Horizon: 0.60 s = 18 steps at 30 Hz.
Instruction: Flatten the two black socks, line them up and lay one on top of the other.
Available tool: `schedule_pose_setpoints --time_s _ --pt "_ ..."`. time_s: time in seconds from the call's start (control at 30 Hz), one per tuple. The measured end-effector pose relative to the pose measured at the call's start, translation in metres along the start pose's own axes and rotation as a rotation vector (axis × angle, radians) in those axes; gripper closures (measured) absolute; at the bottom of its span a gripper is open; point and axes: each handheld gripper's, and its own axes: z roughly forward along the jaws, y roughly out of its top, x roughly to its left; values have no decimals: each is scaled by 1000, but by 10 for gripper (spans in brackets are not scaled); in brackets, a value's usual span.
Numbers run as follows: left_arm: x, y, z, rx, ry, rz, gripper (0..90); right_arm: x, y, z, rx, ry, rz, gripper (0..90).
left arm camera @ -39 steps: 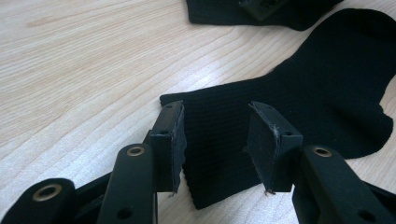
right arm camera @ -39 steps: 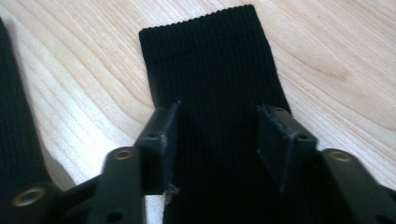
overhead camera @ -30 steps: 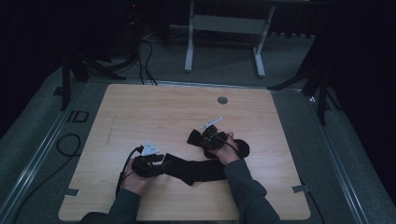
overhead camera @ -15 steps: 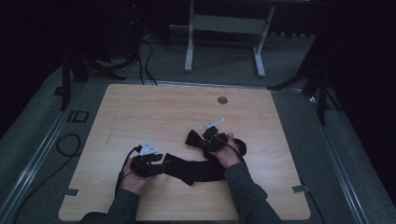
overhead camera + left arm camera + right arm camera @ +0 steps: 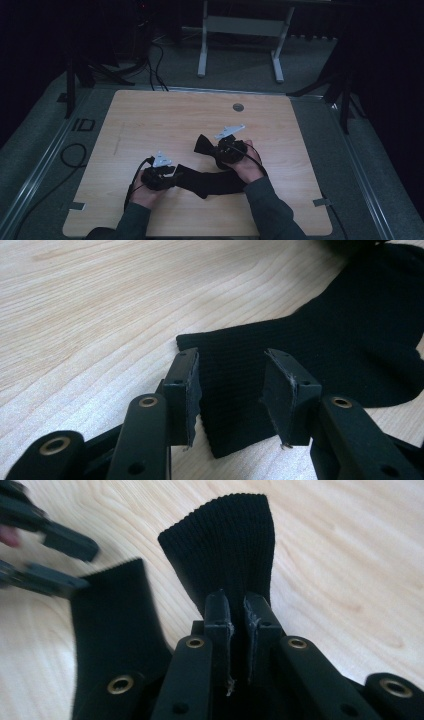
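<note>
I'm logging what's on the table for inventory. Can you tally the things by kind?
Black sock: 1
Grippers: 2, left and right
Grommet in the table: 1
Total: 4

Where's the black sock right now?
In the high view the black sock lies on the wooden table near its front edge, stretched between the left tongs and right tongs.

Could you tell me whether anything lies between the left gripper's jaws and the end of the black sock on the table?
Nothing visible does: the left gripper has its open jaws either side of the black sock, whose end lies flat on the table.
</note>
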Motion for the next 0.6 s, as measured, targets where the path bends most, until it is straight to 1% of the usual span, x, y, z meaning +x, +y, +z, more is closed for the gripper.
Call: schedule_pose_setpoints --time_s 0.03,0.07,0.1,0.13,0.17,0.2,0.23,0.27,0.3,0.4,0.43,0.47,0.5,0.53,0.57,0.6 --pt "0 0 0 0 0 0 588 0 0 0 0 0 0 822" --pt "0 0 0 0 1 -3 589 4 5 -8 -22 -1 -15 822" --pt "0 0 0 0 1 -3 592 4 5 -8 -22 -1 -15 822" --pt "1 0 0 -2 4 -8 593 9 9 -15 -44 3 -26 822" --pt "1 0 0 -2 4 -8 593 9 9 -15 -44 3 -26 822" --pt "1 0 -1 0 6 -13 594 13 13 -21 -62 2 -38 822" --pt "1 0 -1 0 6 -13 596 13 13 -21 -62 2 -38 822" --pt "2 -1 -1 1 6 -16 596 17 16 -26 -71 -1 -49 822" --pt "2 -1 -1 1 6 -16 597 17 16 -26 -71 -1 -49 822" --pt "3 -1 -1 2 8 -17 603 25 19 -32 -72 -8 -72 821" --pt "3 -1 -1 2 8 -17 606 25 19 -32 -72 -8 -72 821" --pt "3 -1 -1 3 8 -17 608 29 20 -36 -74 -13 -85 821" --pt "3 -1 -1 4 8 -17 608 29 20 -36 -74 -13 -85 821" --pt "3 -1 -1 6 8 -17 615 33 21 -41 -79 -16 -90 821" --pt "3 -1 -1 6 8 -17 617 33 21 -41 -79 -16 -90 821" --pt "3 -1 -2 6 7 -21 619 36 22 -46 -83 -18 -93 821"
